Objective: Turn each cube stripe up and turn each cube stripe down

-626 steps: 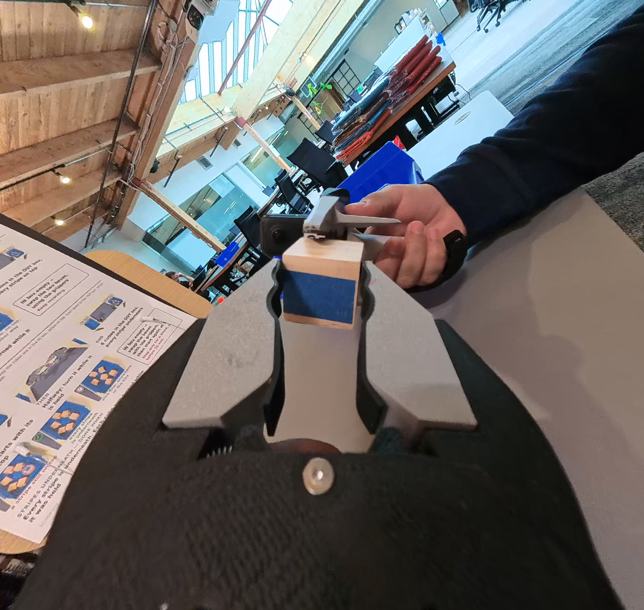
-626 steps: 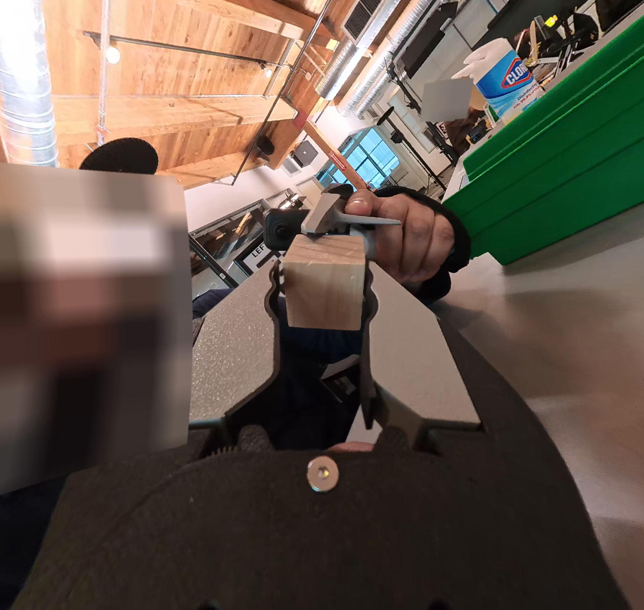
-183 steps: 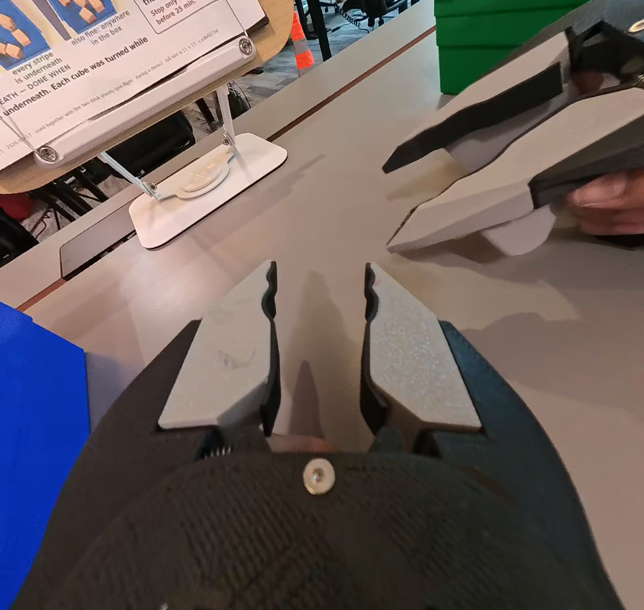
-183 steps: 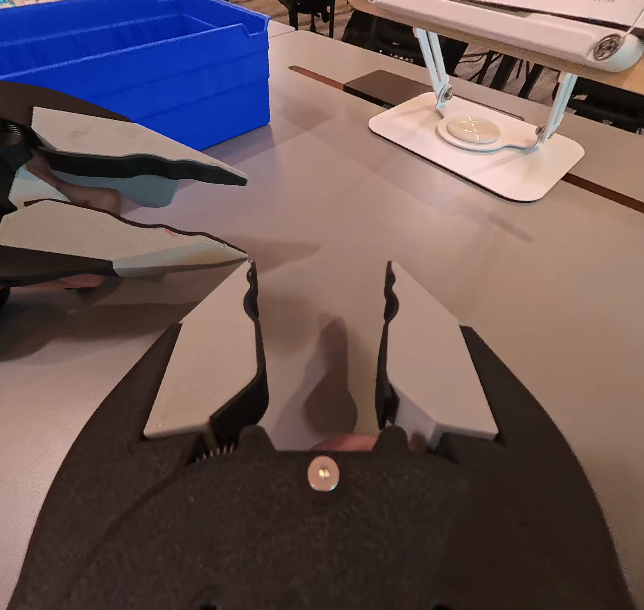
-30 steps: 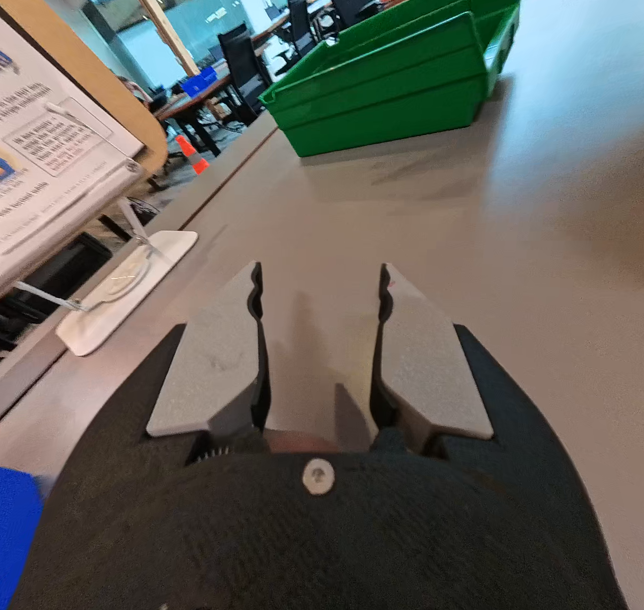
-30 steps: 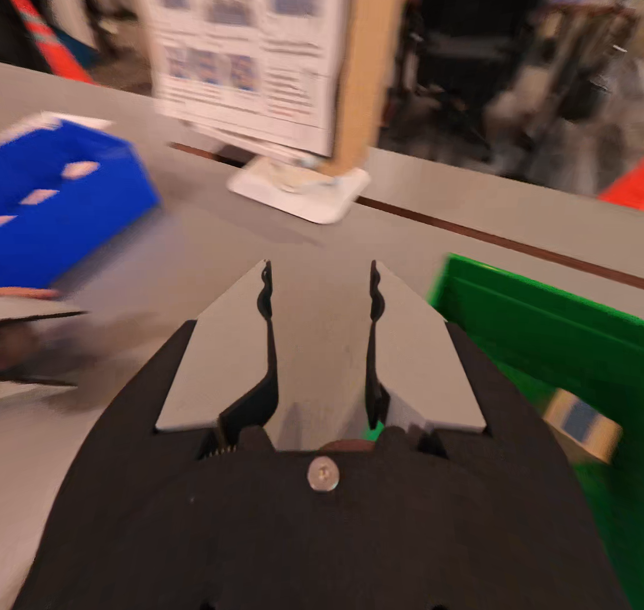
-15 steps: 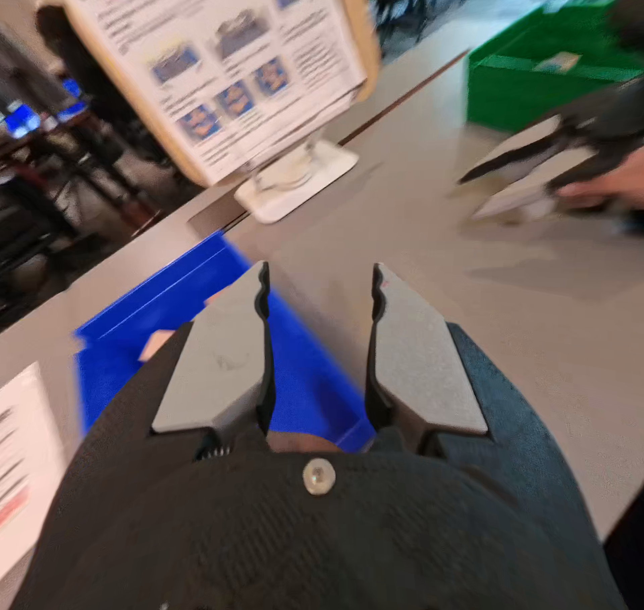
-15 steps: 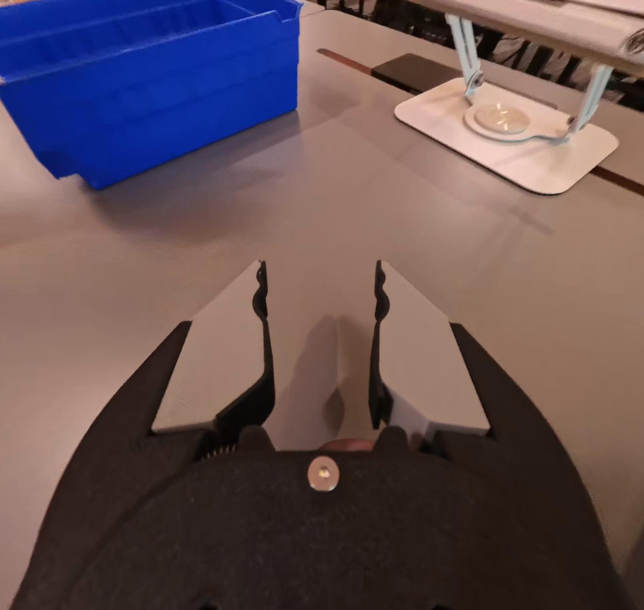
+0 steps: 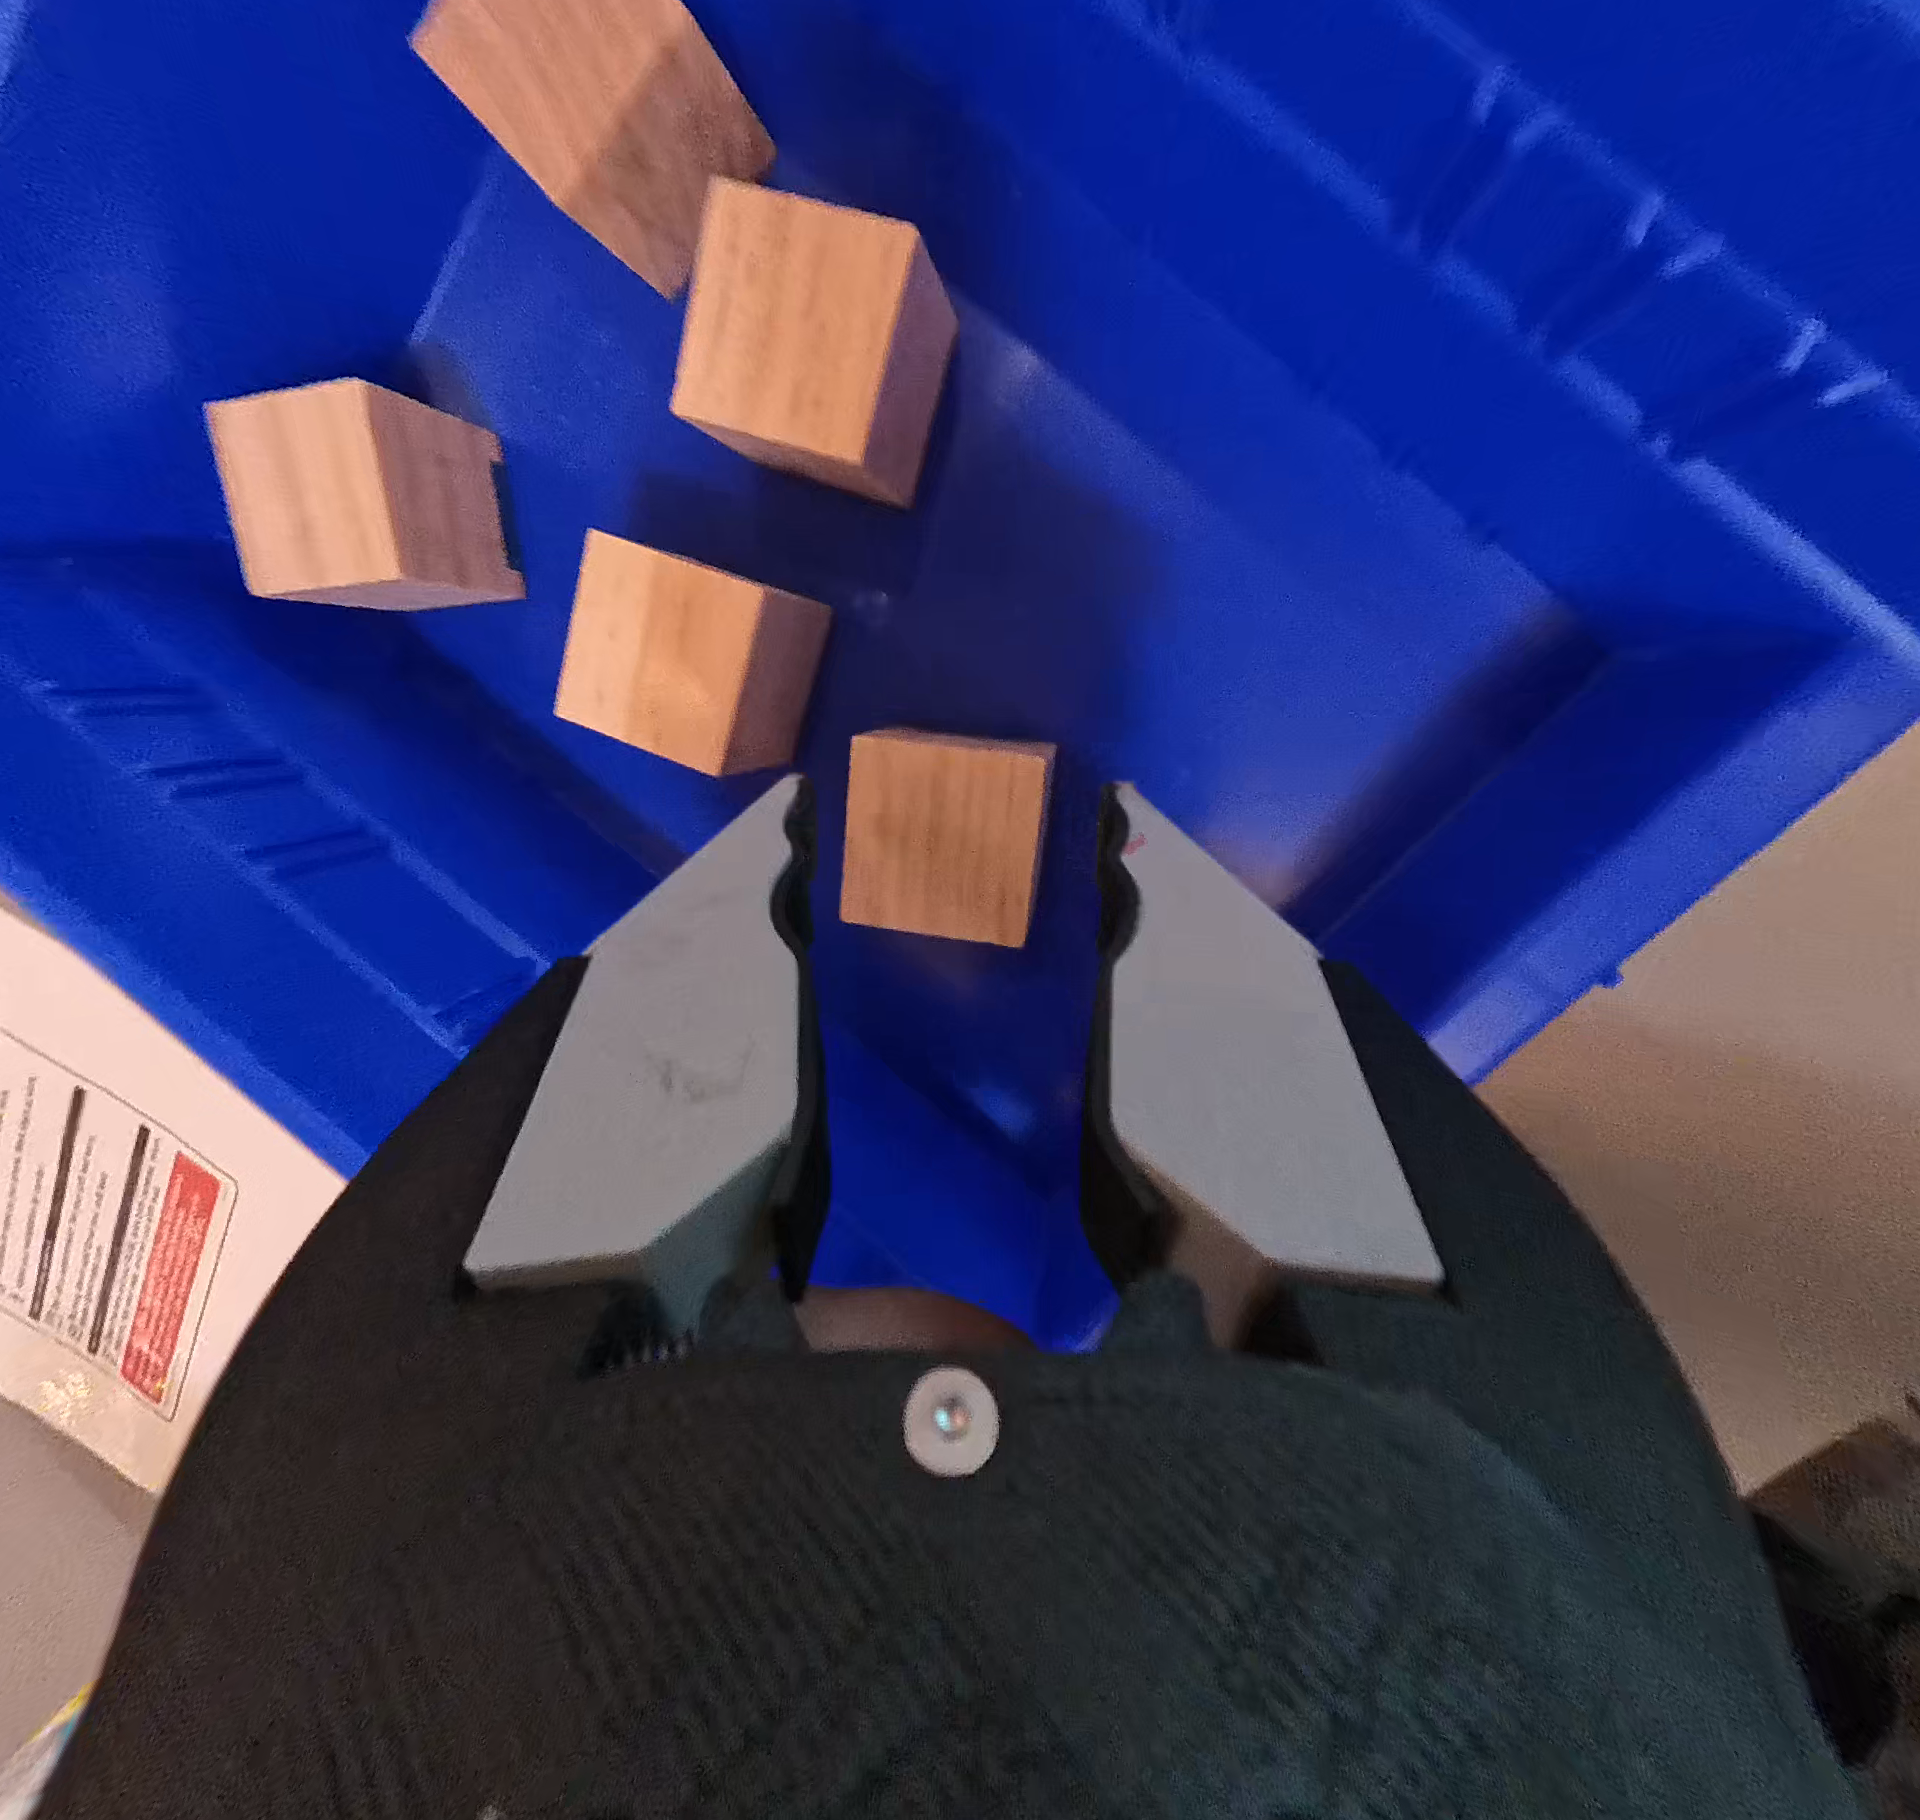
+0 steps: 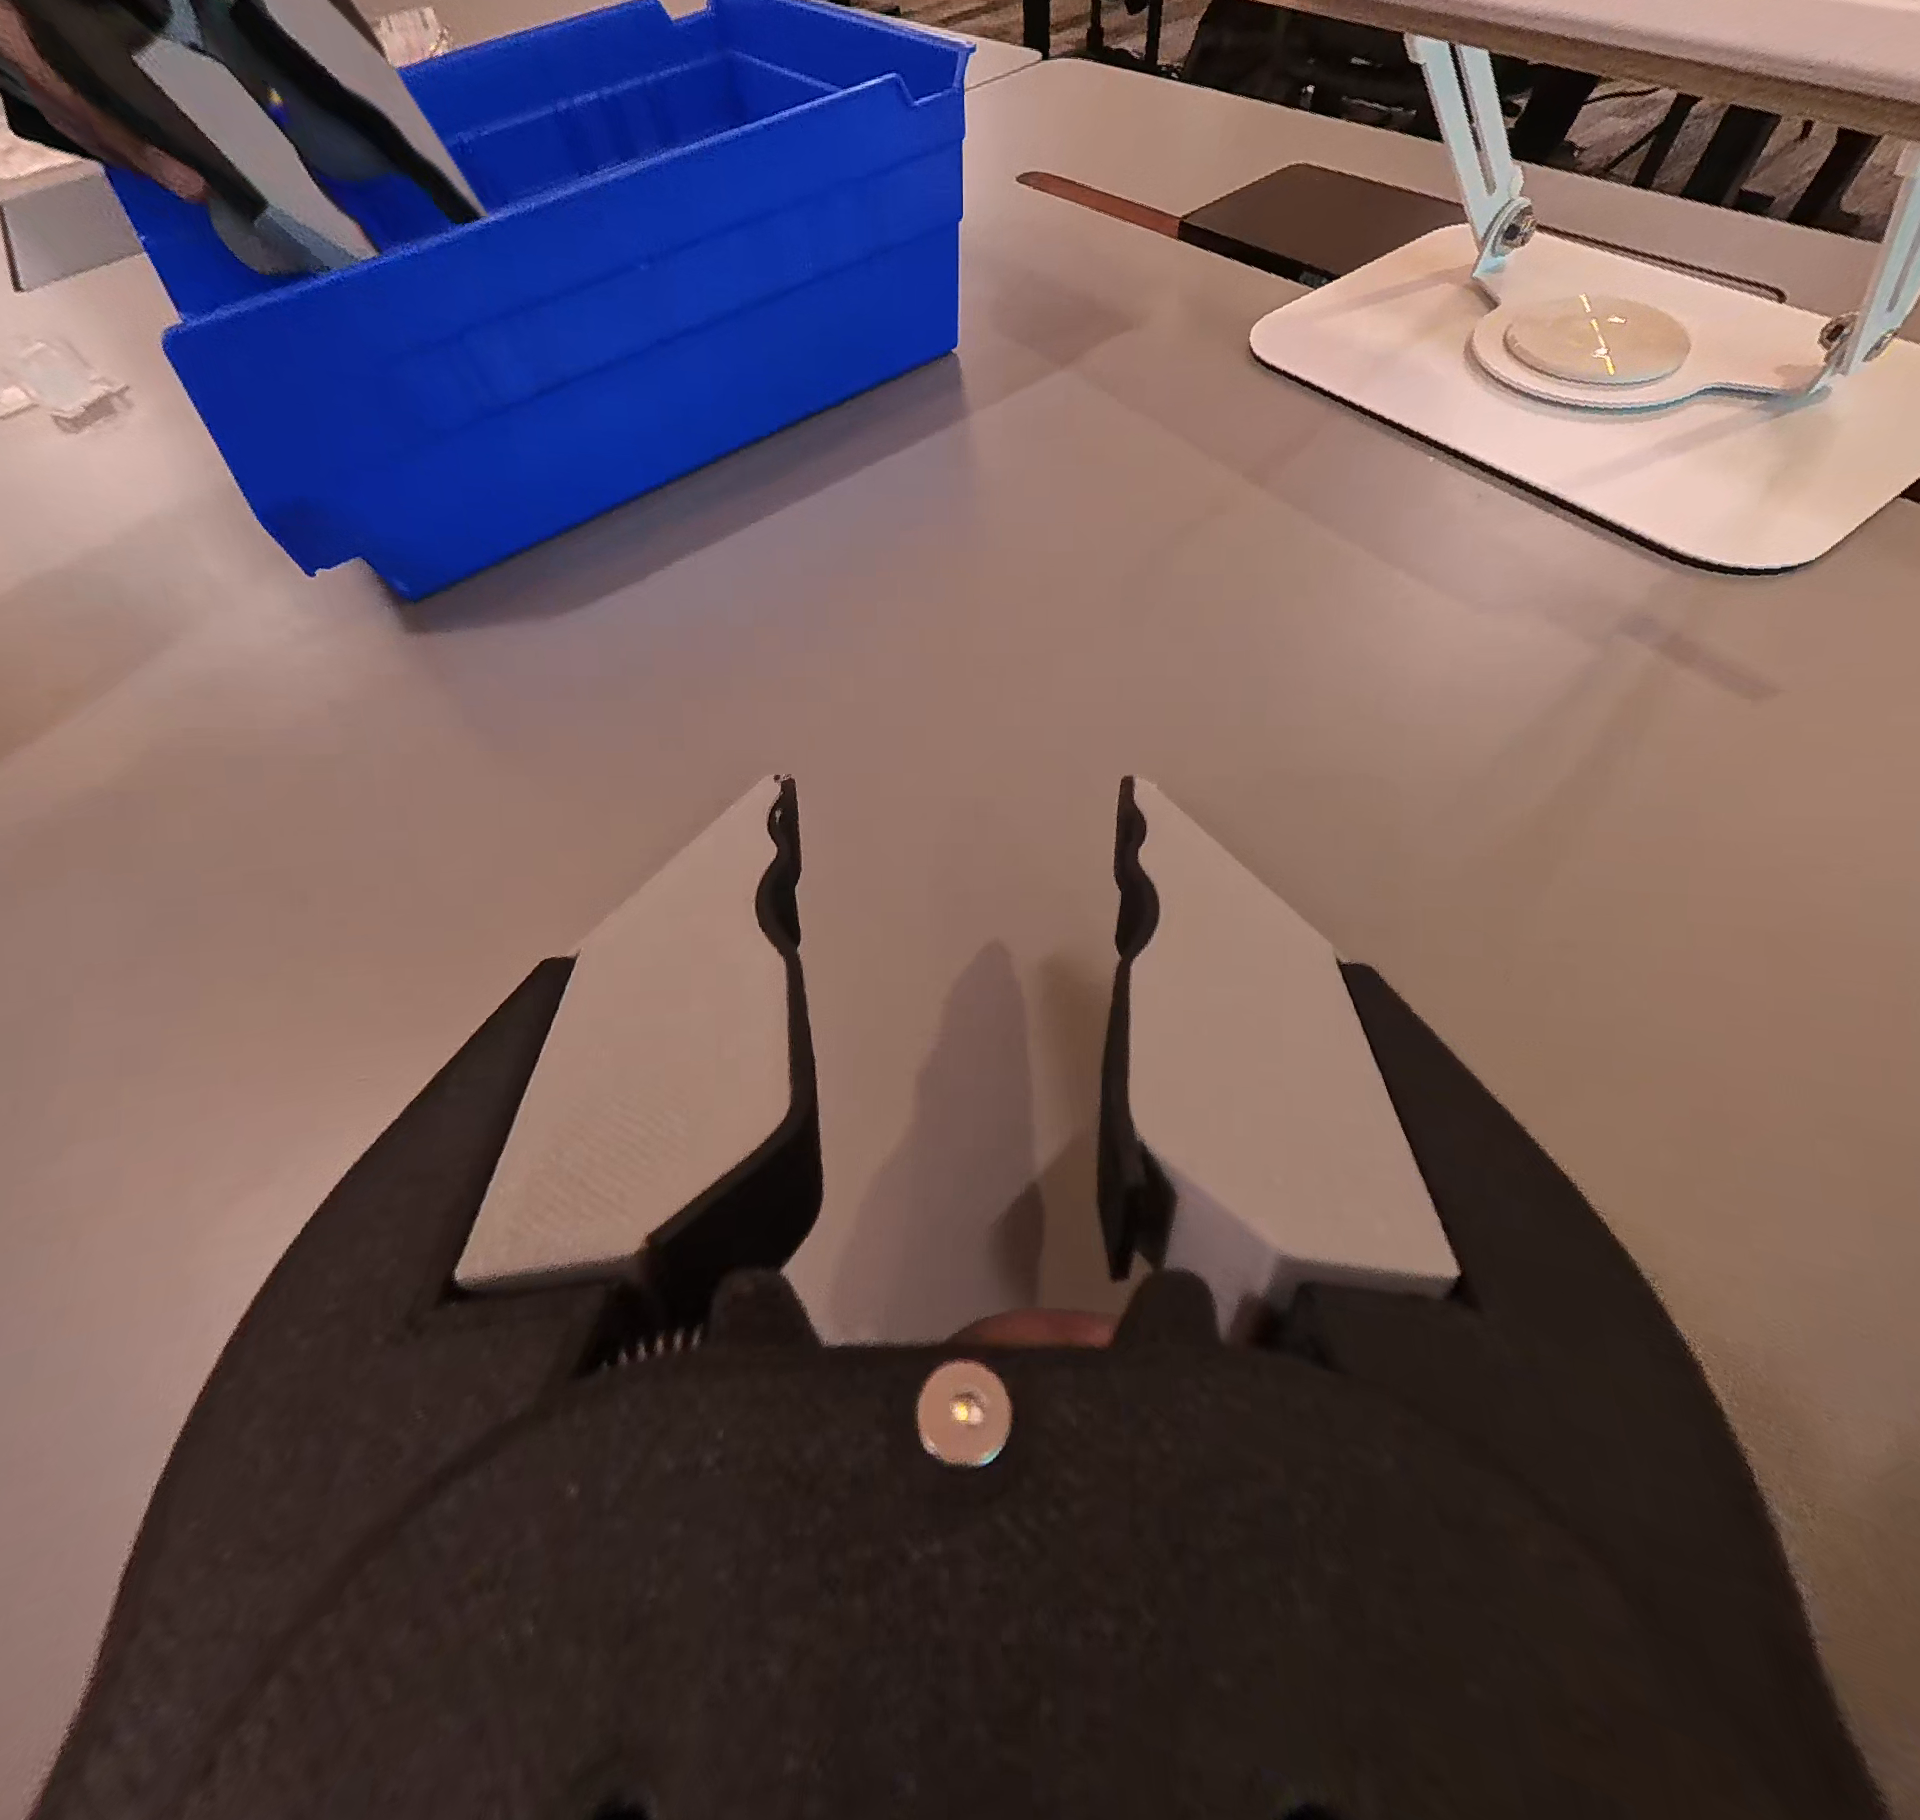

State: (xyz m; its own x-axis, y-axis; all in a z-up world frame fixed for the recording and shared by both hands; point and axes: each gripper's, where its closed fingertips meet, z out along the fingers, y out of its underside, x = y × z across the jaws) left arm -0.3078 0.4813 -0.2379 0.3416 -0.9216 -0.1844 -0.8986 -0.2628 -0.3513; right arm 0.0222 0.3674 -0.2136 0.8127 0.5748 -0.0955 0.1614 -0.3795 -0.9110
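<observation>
Several wooden cubes lie in a blue bin (image 9: 1455, 368), all showing plain wood on top. My left gripper (image 9: 951, 804) is open and points down into the bin, with its fingertips on either side of the nearest cube (image 9: 940, 835), not touching it. Other cubes (image 9: 800, 336) (image 9: 675, 648) (image 9: 353, 492) lie farther in. My right gripper (image 10: 951, 794) is open and empty, low over the grey table (image 10: 1351, 731). In the right wrist view the blue bin (image 10: 623, 336) stands at the far left with the left gripper (image 10: 301, 160) reaching into it.
A white stand base (image 10: 1579, 399) holding an instruction board sits at the right back of the table. A white printed sheet (image 9: 94, 1209) lies beside the bin. Small clear items (image 10: 52, 388) lie left of the bin.
My left gripper has swung from over the table down into the blue bin, over a cube. My right gripper has drawn back a little from the bin and stays open.
</observation>
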